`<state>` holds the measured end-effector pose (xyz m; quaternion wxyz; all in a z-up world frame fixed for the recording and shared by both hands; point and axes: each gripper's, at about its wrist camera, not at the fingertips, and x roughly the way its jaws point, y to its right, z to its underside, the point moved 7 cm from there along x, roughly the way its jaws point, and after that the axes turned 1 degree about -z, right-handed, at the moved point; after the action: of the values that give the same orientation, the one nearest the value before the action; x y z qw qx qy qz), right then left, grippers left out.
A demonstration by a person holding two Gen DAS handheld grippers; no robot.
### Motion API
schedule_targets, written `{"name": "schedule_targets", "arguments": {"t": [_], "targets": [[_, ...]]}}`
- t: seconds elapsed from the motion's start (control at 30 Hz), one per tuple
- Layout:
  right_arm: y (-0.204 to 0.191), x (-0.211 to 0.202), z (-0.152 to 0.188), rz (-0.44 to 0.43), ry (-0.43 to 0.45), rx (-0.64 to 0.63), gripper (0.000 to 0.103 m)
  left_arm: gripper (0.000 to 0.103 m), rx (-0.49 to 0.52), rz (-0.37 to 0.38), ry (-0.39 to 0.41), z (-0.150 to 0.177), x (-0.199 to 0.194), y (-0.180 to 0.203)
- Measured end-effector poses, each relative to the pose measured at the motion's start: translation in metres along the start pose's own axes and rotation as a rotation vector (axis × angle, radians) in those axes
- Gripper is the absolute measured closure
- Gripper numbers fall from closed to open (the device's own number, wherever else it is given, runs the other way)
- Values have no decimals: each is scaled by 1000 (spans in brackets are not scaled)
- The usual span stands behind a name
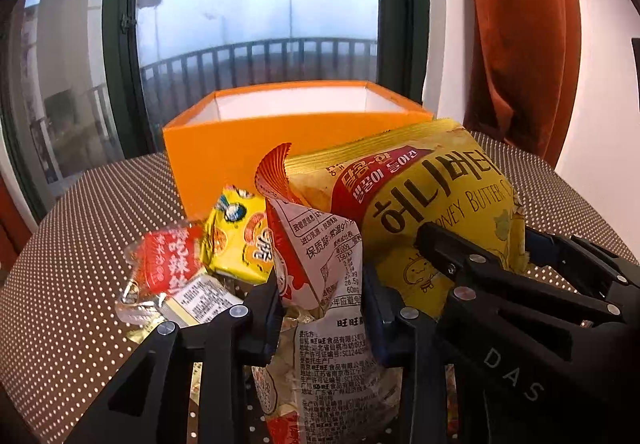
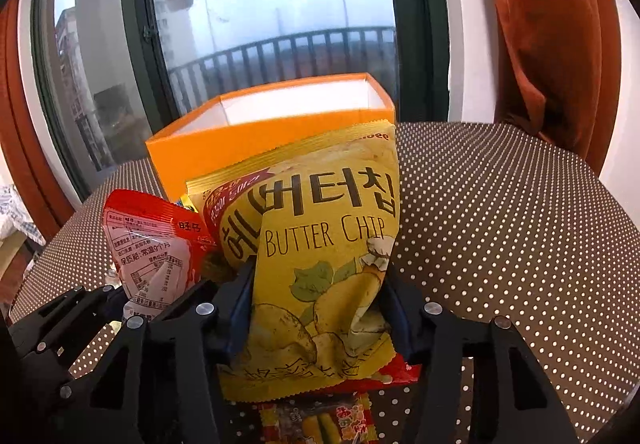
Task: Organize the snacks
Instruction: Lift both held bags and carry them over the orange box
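Note:
My left gripper (image 1: pixel 320 318) is shut on a red and white snack bag (image 1: pixel 320 244), whose crumpled body stands upright between the pads. My right gripper (image 2: pixel 320 306) is shut on a yellow honey butter chip bag (image 2: pixel 328 244), pinching its lower half from both sides. In the left wrist view the yellow chip bag (image 1: pixel 432 200) sits just right of the red and white one, with the right gripper (image 1: pixel 500 256) on it. In the right wrist view the left gripper (image 2: pixel 148 296) holds the red and white bag (image 2: pixel 152 252) at the left. An open orange box (image 1: pixel 240 152) (image 2: pixel 192 152) stands right behind both bags.
A brown cloth with white dots (image 1: pixel 80 244) (image 2: pixel 500 224) covers the table. A small yellow packet (image 1: pixel 236 240) and a red packet (image 1: pixel 168 260) lie left of the held bag. Another packet (image 2: pixel 320 424) lies under the chip bag. A window and orange curtain (image 2: pixel 540 44) are behind.

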<state>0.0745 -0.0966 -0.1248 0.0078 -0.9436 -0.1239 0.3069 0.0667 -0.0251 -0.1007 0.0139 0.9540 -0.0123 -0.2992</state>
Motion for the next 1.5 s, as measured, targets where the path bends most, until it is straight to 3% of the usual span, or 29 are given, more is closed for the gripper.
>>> {"name": "schedule_targets", "arguments": {"t": [0.4, 0.77, 1.23, 1.5], "targets": [[-5, -37, -38, -3, 120, -9, 44, 69, -7, 9, 116, -38, -33, -3], [-8, -54, -82, -6, 203, -26, 44, 69, -28, -1, 195, -84, -37, -10], [-19, -45, -146, -45, 296, -20, 44, 69, -30, -46, 282, -147, -31, -41], [-28, -30, -182, -66, 345, -43, 44, 69, -52, -108, 329, -179, -23, -59]]}}
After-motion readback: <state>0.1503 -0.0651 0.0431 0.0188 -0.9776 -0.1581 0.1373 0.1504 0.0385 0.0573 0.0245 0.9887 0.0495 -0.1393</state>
